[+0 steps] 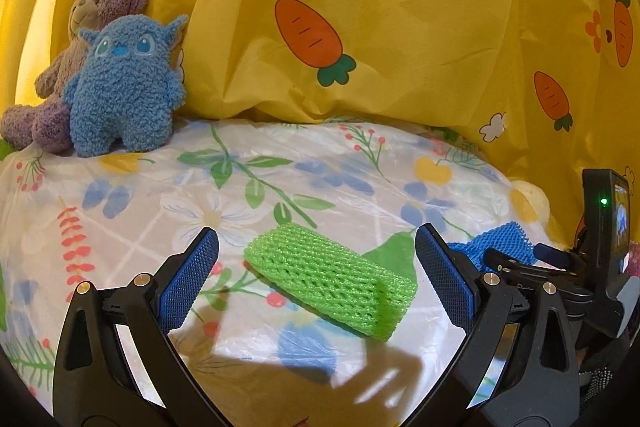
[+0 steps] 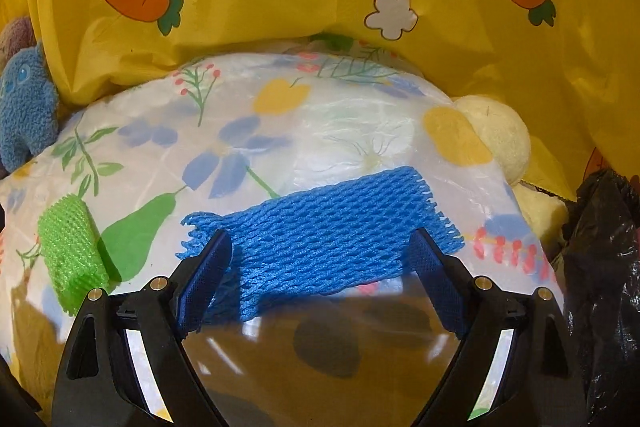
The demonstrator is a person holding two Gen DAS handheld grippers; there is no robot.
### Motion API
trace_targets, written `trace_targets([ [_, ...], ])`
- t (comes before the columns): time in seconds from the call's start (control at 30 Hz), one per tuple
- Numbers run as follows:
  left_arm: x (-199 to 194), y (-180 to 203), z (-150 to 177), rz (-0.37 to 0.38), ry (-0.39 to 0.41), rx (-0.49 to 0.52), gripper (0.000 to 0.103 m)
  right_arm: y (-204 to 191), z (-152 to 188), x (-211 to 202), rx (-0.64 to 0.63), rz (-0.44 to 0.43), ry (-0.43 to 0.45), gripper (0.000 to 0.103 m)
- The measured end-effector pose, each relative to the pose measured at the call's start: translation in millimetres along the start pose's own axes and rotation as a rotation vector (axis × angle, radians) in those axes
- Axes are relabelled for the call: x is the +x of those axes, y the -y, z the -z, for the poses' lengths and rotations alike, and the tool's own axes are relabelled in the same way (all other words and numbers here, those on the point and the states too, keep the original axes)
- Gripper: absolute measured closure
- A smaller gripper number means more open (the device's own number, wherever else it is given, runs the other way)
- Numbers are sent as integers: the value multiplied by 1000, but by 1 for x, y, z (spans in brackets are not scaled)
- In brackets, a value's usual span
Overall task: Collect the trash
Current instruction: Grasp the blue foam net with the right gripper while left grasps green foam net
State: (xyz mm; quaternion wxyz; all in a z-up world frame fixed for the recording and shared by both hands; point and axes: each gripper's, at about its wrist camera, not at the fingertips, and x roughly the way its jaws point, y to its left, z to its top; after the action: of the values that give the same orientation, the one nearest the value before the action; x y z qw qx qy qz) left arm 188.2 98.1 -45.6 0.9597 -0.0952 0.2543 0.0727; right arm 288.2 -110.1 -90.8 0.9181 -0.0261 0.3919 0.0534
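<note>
The left gripper [image 1: 316,267] has its two blue fingers [image 1: 192,279] spread wide apart with nothing pinched; the green foam net [image 1: 332,283] lies flat on the flowery sheet [image 1: 168,187] just in front, between the two fingers but not touching them; the gripper's dark shadow falls on the sheet below the net. The right gripper [image 2: 320,267] is spread wide too; its blue fingers [image 2: 206,279] sit over the near edge of the blue foam net [image 2: 320,227], one near each end, and they do not squeeze it; I cannot tell if the tips touch it. The blue net lies flat on the same sheet; the green net is to its left in the right wrist view, close by but apart; in the left wrist view a corner of the blue net peeks out to the right, behind the other gripper.

Farther right sits a crinkly black bag [image 2: 604,267], at the sheet's edge; a soft cream toy [image 2: 500,135] lies behind the blue net, half under the sheet. Far back on the left a fuzzy blue plush monster [image 1: 124,87] stands on the sheet, leaning on a purple teddy bear [image 1: 92,15] behind it; behind everything hangs a yellow cloth with carrots [image 1: 360,27] and flowers.
</note>
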Motion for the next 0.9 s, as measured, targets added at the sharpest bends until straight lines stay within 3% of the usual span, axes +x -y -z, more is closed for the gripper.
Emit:
trace_targets([
  [0.13,1,-3,1,20,-7,-12,6,2,-1,15,11,-20,-71,25],
  [0.33,2,-3,1,43,-23,-16,6,1,1,15,2,-24,-69,30],
  [0.6,6,-10,2,63,-63,-44,6,1,0,12,7,-45,-51,64],
  [0.73,8,-8,4,82,-85,-34,6,8,-1,9,43,-59,-32,86],
  [0.9,16,-2,5,90,-129,-12,6,10,1,-9,49,-46,64,89],
])
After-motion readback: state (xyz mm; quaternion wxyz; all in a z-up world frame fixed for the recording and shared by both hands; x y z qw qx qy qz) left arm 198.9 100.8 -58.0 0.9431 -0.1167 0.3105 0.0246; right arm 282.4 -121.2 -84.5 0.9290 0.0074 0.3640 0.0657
